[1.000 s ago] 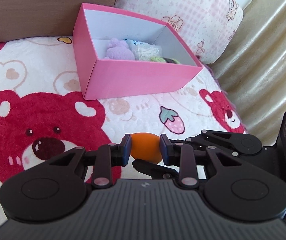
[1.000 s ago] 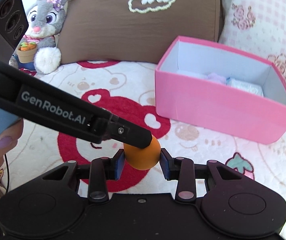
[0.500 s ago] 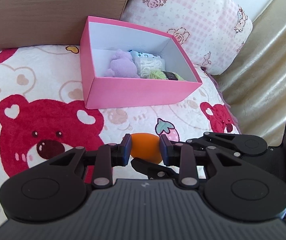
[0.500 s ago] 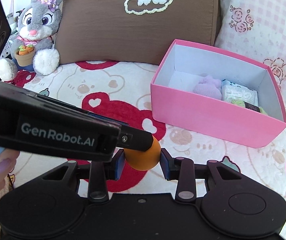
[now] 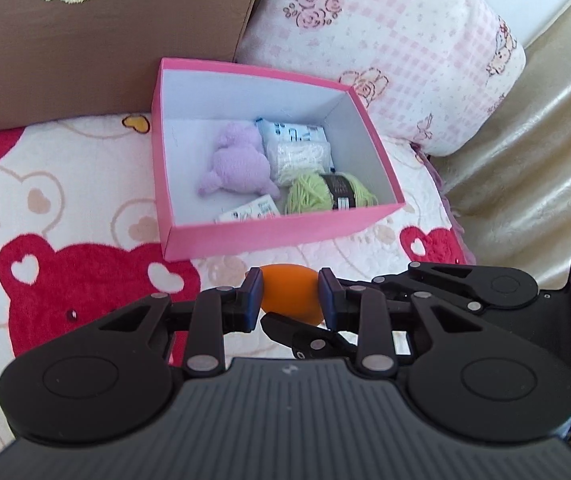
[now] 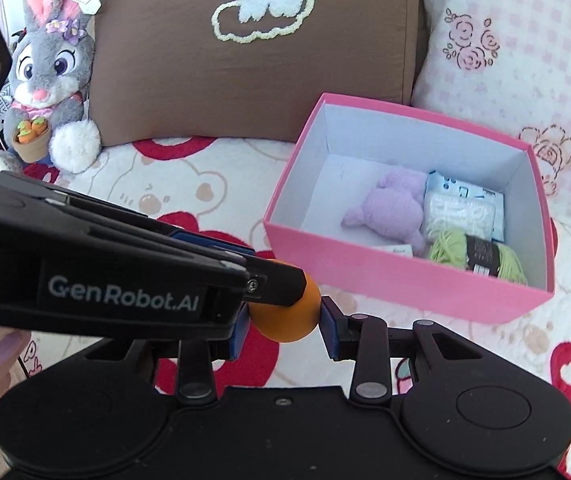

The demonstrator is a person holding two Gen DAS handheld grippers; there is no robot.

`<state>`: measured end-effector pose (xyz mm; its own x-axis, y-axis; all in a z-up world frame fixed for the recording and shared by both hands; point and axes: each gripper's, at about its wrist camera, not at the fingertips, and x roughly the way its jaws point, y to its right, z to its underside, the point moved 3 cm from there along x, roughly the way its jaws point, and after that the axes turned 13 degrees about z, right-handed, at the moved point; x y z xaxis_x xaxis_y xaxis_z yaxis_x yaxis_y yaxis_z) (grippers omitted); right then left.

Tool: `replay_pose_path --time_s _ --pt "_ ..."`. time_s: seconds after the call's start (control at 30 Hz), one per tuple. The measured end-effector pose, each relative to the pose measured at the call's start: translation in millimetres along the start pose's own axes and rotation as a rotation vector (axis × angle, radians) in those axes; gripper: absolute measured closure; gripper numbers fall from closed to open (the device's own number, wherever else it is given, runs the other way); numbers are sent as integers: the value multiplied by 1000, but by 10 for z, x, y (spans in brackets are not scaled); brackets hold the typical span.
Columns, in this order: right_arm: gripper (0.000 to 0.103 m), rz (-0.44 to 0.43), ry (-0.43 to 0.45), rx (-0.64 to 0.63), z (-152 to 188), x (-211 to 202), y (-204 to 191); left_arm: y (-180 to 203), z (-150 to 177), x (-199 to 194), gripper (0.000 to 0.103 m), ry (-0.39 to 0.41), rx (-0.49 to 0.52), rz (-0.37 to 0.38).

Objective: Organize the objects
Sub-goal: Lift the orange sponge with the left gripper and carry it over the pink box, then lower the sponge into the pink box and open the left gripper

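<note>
Both hand-held grippers, left (image 5: 290, 295) and right (image 6: 285, 322), are clamped on one orange ball (image 6: 287, 312). The pink box (image 6: 401, 280) stands just behind it.

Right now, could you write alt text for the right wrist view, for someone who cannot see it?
Two black handheld tools, the right tool and the left tool reaching in from the left, both grip one orange ball above a bear-print blanket. Beyond sits an open pink box holding a lilac plush, green yarn and small packets, with a bunny toy by a brown cushion.
</note>
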<state>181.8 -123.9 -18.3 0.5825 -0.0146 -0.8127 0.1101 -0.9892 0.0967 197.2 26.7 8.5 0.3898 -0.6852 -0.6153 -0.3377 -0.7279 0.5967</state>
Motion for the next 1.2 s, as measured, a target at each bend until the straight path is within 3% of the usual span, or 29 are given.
replay_pose_path --time_s 0.17,0.57,0.9,1.2 --pt "61 19 15 36 -265 97 225 58 -288 82 75 51 38 -2" --pt "61 78 68 -27 -774 348 542 2 -887 438 75 95 -3 4" --pt "61 164 81 -99 -931 865 813 -97 -1084 1030 75 122 28 -1" --pt "61 151 78 -103 -1016 1227 961 -279 -1219 1369 75 119 6 -15"
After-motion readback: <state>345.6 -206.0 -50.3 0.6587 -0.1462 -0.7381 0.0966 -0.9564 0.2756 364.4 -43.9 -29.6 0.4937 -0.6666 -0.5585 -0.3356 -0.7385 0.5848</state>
